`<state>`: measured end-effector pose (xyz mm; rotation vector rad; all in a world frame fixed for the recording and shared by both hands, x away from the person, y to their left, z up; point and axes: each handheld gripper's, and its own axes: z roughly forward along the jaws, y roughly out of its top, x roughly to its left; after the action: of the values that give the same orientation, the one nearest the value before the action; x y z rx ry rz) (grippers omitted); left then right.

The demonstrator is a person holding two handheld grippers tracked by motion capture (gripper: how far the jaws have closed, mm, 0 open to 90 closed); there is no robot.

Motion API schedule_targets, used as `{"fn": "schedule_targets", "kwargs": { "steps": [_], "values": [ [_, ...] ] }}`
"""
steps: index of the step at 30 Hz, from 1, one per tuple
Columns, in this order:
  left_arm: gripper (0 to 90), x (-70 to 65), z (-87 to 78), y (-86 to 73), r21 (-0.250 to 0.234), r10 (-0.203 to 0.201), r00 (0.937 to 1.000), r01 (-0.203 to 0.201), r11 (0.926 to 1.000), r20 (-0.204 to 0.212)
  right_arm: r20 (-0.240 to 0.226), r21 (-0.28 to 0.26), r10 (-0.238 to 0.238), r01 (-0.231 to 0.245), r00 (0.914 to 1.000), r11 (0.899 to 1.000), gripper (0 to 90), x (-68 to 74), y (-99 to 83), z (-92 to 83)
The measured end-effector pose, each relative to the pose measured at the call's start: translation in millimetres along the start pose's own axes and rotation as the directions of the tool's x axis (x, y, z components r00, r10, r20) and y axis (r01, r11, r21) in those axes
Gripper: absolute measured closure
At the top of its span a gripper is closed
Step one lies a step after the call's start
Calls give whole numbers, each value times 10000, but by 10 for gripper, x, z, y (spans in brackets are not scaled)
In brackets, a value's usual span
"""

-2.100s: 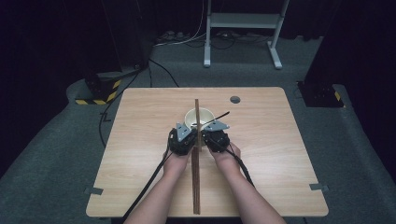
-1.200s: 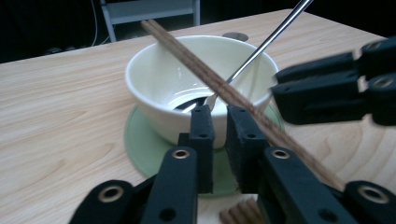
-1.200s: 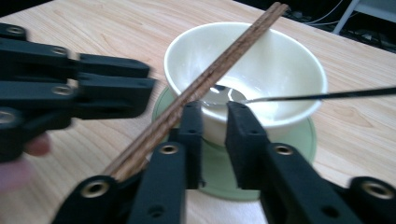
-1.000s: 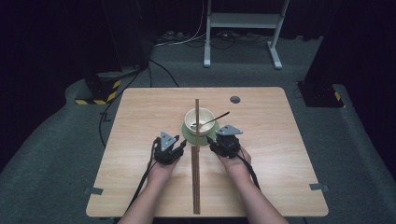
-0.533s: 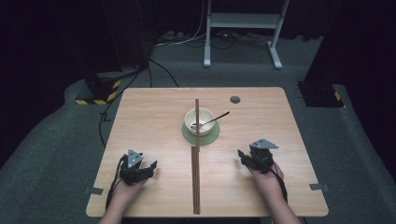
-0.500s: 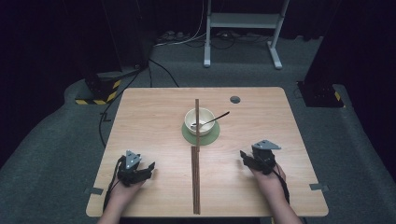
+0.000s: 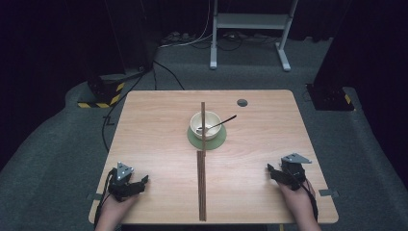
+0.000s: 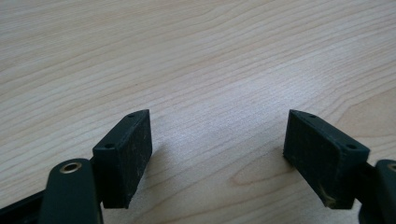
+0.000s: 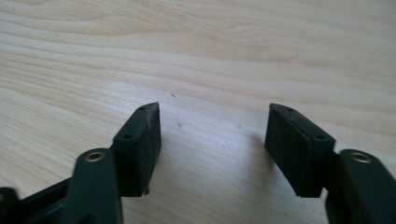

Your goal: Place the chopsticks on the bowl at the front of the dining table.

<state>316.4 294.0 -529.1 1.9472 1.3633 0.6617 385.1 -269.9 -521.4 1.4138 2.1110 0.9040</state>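
A pale bowl [image 7: 205, 125] sits on a round green mat [image 7: 207, 138] just past the middle of the wooden table [image 7: 144, 130], a dark-handled spoon [image 7: 217, 125] resting in it with its handle aimed toward 2 o'clock over the rim. A long brown strip [image 7: 202, 163] divides the tabletop, its long axis running straight from 12 to 6 o'clock, passing across the bowl and ending at the near edge.

The left gripper [image 7: 137, 185] rests at about 7 o'clock from the bowl, near the table's near-left corner, its tips turned toward 3 o'clock. The right gripper [image 7: 274, 173] lies at about 5 o'clock, near the near-right corner, tips turned toward 9 o'clock. Both are well apart from bowl and strip. In the left gripper view the left gripper [image 8: 217, 154] stands with jaws wide over bare wood, nothing between them; the right gripper [image 9: 212, 149] in its own view is likewise spread and empty. Both pairs of jaws have just been opening.

Two seconds earlier both grippers were huddled at the bowl's near rim; a second ago they flanked it; now they have drawn back and outward to the corners. Bowl, spoon and strip are unchanged.
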Motion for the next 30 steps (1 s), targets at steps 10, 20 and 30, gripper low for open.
{"fn": "schedule_targets", "kwargs": {
  "steps": [10,20,30],
  "values": [
    [195,12,4,-4,196,-505,9987,505,9985,24,-4,17,-154,154,9999,9999,292,4,-49,-43],
    [187,18,17,4,179,-422,9988,418,9990,231,62,-72,-148,148,9999,9999,288,8,-56,-39],
    [182,13,18,4,196,-389,9989,384,9991,260,8,44,-68,68,10000,10000,281,3,-52,-49]
  ]
}}
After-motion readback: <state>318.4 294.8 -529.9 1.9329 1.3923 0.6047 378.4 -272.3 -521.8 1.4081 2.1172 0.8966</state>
